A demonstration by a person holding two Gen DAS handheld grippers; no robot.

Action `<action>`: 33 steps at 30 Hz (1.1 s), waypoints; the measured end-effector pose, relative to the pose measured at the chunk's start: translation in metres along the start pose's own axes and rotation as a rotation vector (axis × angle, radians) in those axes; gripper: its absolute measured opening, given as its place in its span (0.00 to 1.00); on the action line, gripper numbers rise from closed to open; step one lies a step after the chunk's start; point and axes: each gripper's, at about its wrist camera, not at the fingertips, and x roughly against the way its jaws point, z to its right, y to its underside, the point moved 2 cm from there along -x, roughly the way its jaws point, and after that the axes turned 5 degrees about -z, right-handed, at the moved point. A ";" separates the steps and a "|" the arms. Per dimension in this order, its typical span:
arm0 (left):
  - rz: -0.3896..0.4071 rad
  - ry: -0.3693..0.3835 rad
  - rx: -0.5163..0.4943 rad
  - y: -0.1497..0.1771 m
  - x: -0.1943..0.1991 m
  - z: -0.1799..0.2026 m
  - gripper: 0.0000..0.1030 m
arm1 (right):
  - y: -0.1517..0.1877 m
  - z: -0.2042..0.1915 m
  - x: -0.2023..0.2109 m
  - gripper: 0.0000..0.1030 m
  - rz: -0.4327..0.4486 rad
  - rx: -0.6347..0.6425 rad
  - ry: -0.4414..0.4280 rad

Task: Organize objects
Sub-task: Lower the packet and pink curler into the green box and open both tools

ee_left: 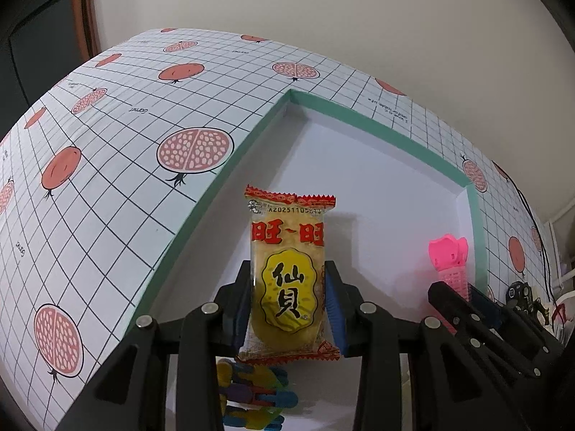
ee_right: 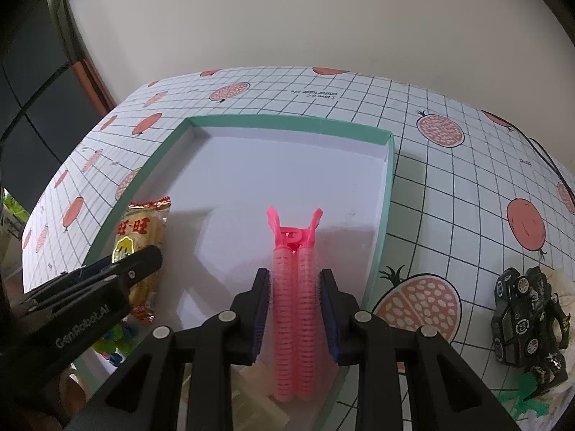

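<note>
My left gripper (ee_left: pixel 289 269) is shut on a yellow and red rice cracker packet (ee_left: pixel 287 276), held upright over the white floor of a shallow box with a green rim (ee_left: pixel 377 127). My right gripper (ee_right: pixel 294 276) is shut on a pink hair roller clip (ee_right: pixel 293 298), which points forward over the same box (ee_right: pixel 287 120). In the right wrist view the left gripper (ee_right: pixel 118 269) and its cracker packet (ee_right: pixel 138 237) hang at the box's left side. The left wrist view shows the pink clip (ee_left: pixel 449 258) and the right gripper (ee_left: pixel 463 298) at the right.
A tablecloth (ee_left: pixel 107 136) with a grid and pomegranate prints covers the table. Coloured plastic pieces (ee_left: pixel 251 395) lie in the box below the left gripper. A black toy car (ee_right: pixel 521 316) sits on the cloth right of the box, by a green shape (ee_right: pixel 521 395). A pale wall stands behind.
</note>
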 end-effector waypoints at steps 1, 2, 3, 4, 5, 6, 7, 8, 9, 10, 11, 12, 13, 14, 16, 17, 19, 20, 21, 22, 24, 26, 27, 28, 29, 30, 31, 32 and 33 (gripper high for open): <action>-0.001 0.000 0.000 0.000 0.000 0.000 0.38 | 0.000 0.000 0.000 0.29 0.001 -0.001 0.001; -0.004 0.000 0.000 0.000 0.000 0.000 0.38 | 0.000 0.000 0.001 0.29 0.002 -0.001 0.000; -0.006 -0.001 0.001 0.001 -0.001 0.000 0.39 | 0.001 0.000 0.001 0.29 -0.001 0.000 -0.003; -0.005 -0.001 0.004 0.000 -0.001 0.000 0.41 | 0.001 0.000 0.001 0.29 -0.002 0.003 -0.006; -0.004 0.002 0.008 0.000 0.000 -0.001 0.44 | 0.001 0.000 0.001 0.29 -0.003 0.005 -0.008; -0.004 0.006 0.010 0.000 0.001 -0.001 0.46 | 0.001 0.000 0.002 0.29 -0.003 0.007 -0.007; -0.001 0.005 0.009 0.000 0.001 -0.001 0.46 | 0.002 0.001 0.003 0.29 -0.001 0.007 -0.005; 0.002 0.003 0.007 0.000 0.002 -0.001 0.47 | 0.001 0.001 0.003 0.29 0.000 0.007 -0.006; 0.007 0.003 0.006 0.000 0.003 0.000 0.47 | 0.001 0.001 0.004 0.29 0.001 0.006 -0.008; 0.011 0.005 0.007 0.000 0.005 0.000 0.47 | 0.001 0.002 0.005 0.29 0.004 0.005 -0.010; 0.015 0.008 0.008 -0.001 0.006 0.000 0.47 | 0.001 0.002 0.007 0.30 0.008 0.005 -0.012; 0.020 0.014 0.009 -0.002 0.008 0.001 0.47 | 0.000 0.002 0.009 0.31 0.012 0.007 -0.014; 0.024 0.017 0.010 -0.002 0.010 0.001 0.47 | 0.000 0.001 0.011 0.32 0.016 0.010 -0.017; 0.029 0.020 0.011 -0.003 0.012 0.001 0.48 | -0.001 0.001 0.013 0.36 0.021 0.013 -0.019; 0.040 0.026 0.017 -0.004 0.016 0.002 0.49 | -0.002 0.000 0.016 0.38 0.031 0.013 -0.022; 0.045 0.030 0.020 -0.005 0.018 0.002 0.50 | -0.002 0.000 0.018 0.38 0.034 0.013 -0.028; 0.058 0.033 0.026 -0.006 0.023 0.002 0.50 | -0.003 -0.001 0.022 0.38 0.042 0.015 -0.028; 0.064 0.032 0.025 -0.006 0.025 0.003 0.51 | -0.004 0.000 0.024 0.38 0.045 0.018 -0.027; 0.070 0.029 0.021 -0.007 0.026 0.003 0.53 | -0.004 0.000 0.025 0.38 0.049 0.020 -0.029; 0.076 0.023 0.016 -0.007 0.028 0.004 0.55 | -0.004 0.000 0.028 0.38 0.053 0.021 -0.030; 0.083 0.012 0.006 -0.008 0.028 0.004 0.59 | -0.003 0.001 0.029 0.38 0.055 0.022 -0.032; 0.078 0.010 0.009 -0.008 0.027 0.004 0.60 | -0.002 0.002 0.029 0.38 0.052 0.027 -0.033; 0.075 0.005 0.012 -0.008 0.027 0.003 0.61 | -0.001 0.002 0.029 0.38 0.050 0.030 -0.029; 0.074 -0.002 0.016 -0.008 0.026 0.002 0.61 | 0.000 0.003 0.028 0.38 0.048 0.032 -0.025; 0.074 -0.009 0.019 -0.008 0.026 0.001 0.63 | 0.000 0.004 0.028 0.41 0.048 0.030 -0.021; 0.072 -0.019 0.021 -0.008 0.025 0.000 0.65 | 0.001 0.006 0.028 0.45 0.048 0.025 -0.019; 0.072 -0.027 0.023 -0.008 0.025 -0.002 0.66 | 0.001 0.008 0.028 0.49 0.050 0.017 -0.023; 0.073 -0.033 0.024 -0.008 0.024 -0.003 0.68 | 0.001 0.009 0.029 0.51 0.053 0.011 -0.036; 0.073 -0.038 0.024 -0.008 0.024 -0.004 0.69 | 0.001 0.010 0.029 0.52 0.054 0.005 -0.045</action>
